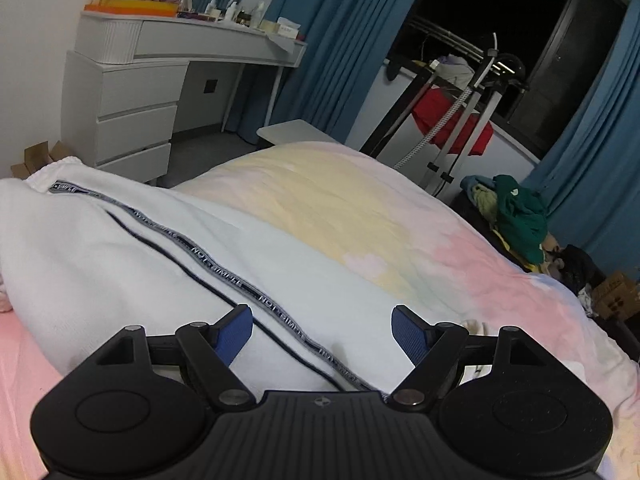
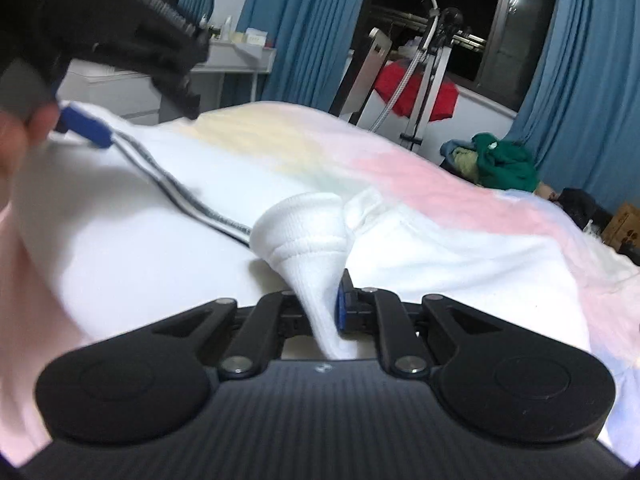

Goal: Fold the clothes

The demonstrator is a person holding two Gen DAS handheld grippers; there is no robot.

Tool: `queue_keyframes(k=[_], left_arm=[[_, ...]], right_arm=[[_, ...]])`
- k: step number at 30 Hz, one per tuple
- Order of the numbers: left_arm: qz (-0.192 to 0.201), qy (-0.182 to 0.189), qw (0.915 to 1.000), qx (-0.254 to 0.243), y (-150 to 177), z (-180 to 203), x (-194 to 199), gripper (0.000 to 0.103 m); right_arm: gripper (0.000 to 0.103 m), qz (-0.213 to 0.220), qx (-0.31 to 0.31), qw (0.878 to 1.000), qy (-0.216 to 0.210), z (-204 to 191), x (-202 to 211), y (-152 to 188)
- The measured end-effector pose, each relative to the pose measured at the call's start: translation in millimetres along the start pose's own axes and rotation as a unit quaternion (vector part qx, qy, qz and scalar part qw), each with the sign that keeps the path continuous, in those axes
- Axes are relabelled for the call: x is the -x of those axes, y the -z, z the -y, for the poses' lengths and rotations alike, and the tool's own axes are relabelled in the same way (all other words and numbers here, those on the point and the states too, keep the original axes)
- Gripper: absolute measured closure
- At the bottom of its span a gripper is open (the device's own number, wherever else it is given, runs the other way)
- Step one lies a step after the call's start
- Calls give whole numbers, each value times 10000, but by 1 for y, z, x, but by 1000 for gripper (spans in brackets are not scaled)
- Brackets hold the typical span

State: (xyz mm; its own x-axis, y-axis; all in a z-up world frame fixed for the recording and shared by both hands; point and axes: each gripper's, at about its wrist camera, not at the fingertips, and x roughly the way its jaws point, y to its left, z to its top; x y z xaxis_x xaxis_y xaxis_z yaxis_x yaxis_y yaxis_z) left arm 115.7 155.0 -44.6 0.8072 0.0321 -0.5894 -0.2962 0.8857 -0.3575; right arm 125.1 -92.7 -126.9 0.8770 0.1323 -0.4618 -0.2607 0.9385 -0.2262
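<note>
White trousers (image 1: pixel 132 248) with a dark lettered side stripe (image 1: pixel 224 264) lie spread on the pastel bedspread (image 1: pixel 400 216). My left gripper (image 1: pixel 322 330) is open just above the trousers, its blue pads either side of the stripe. In the right wrist view my right gripper (image 2: pixel 332 304) is shut on the ribbed white cuff (image 2: pixel 308 236) of the trousers (image 2: pixel 132 248) and lifts it off the bed. The left gripper (image 2: pixel 86 128) shows there at the upper left, blurred, over the stripe near the waistband end.
A white dresser (image 1: pixel 128 92) with bottles stands beyond the bed at the left. Blue curtains (image 1: pixel 344 40), a dark window and a metal rack with red cloth (image 1: pixel 452 120) are behind. A pile of green clothes (image 1: pixel 516 216) lies at the right.
</note>
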Motion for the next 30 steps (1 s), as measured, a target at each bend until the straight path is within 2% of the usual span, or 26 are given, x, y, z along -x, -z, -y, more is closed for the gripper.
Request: queue_keyframes(k=[3, 6, 9, 16, 18, 20, 22, 23, 26, 28, 30], left_arm=[[25, 111, 9999, -84, 2, 7, 2, 25], [40, 225, 9996, -165, 5, 14, 4, 25], [55, 326, 9989, -345, 10, 20, 6, 25], [87, 563, 9954, -775, 22, 36, 11, 25], [96, 630, 9939, -898, 26, 40, 12, 24], [105, 697, 9923, -1020, 29, 45, 14, 24], [114, 764, 9904, -1142, 33, 49, 15, 24], [116, 760, 9901, -1172, 34, 50, 15, 24], [105, 632, 9894, -1305, 39, 52, 12, 24], [80, 477, 9870, -1533, 45, 58, 7, 24], [51, 338, 9841, -1744, 50, 61, 0, 24]], right_arm=[[92, 65, -453, 9986, -254, 9, 11, -6], [91, 15, -293, 9969, -731, 1, 21, 0], [91, -120, -172, 9960, -864, -8, 23, 6], [87, -442, -717, 9888, -1230, 3, 36, -7], [79, -552, -863, 9854, -1357, 6, 37, -8], [57, -573, -974, 9809, -1584, 11, 44, -10], [45, -577, -1078, 9755, -1828, 15, 51, -12], [45, -548, -1074, 9738, -1928, 16, 58, -14], [45, -33, -869, 9724, -2166, 24, 91, -21], [45, 372, -802, 9744, -2067, 32, 105, -26], [45, 457, -779, 9780, -1882, 37, 103, -28]])
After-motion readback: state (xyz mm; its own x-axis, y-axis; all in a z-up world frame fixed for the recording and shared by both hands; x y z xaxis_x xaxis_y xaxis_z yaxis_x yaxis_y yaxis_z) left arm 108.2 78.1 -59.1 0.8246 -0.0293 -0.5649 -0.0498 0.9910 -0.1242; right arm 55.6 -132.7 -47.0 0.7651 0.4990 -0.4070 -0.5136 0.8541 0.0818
